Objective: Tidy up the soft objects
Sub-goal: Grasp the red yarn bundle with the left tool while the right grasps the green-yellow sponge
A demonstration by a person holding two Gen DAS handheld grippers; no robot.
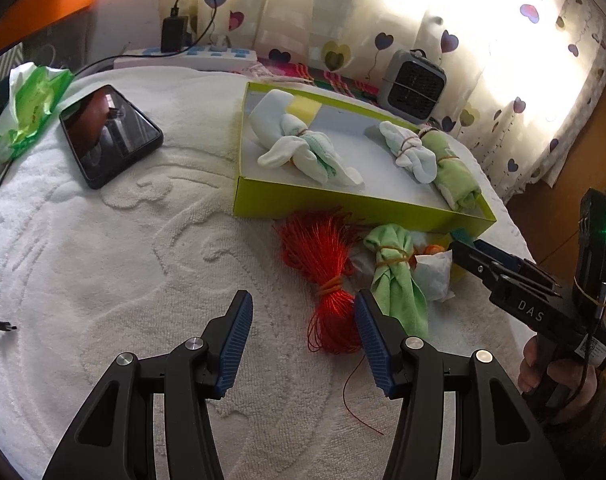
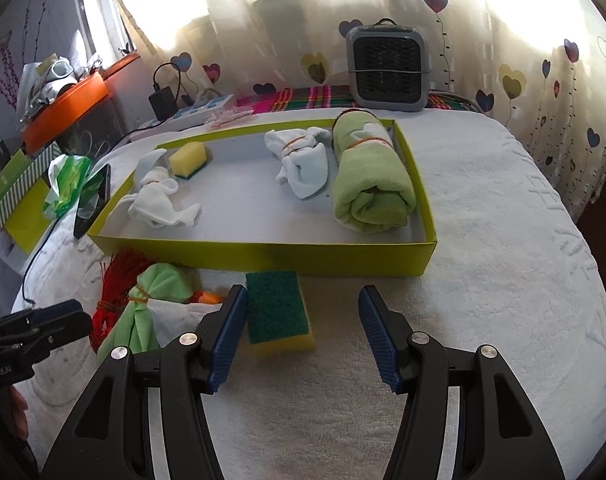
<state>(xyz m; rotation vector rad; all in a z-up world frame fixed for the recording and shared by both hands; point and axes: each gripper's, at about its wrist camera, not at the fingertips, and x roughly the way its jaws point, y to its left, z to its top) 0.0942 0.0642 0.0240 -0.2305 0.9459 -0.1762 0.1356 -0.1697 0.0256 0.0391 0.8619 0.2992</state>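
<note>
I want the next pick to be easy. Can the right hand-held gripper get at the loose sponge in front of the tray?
Probably yes. The right hand-held gripper is open, the sponge lies beside its left finger, nothing covers it.

"DAS" on the right gripper [image 1: 463,249] — the left gripper [image 2: 77,312] perhaps "…Robot.AI".

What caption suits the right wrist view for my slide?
Open right gripper beside a sponge, before a tray.

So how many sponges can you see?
2. One sponge sits inside the tray at its far left corner; the other sponge lies on the towel just in front of the tray.
</note>
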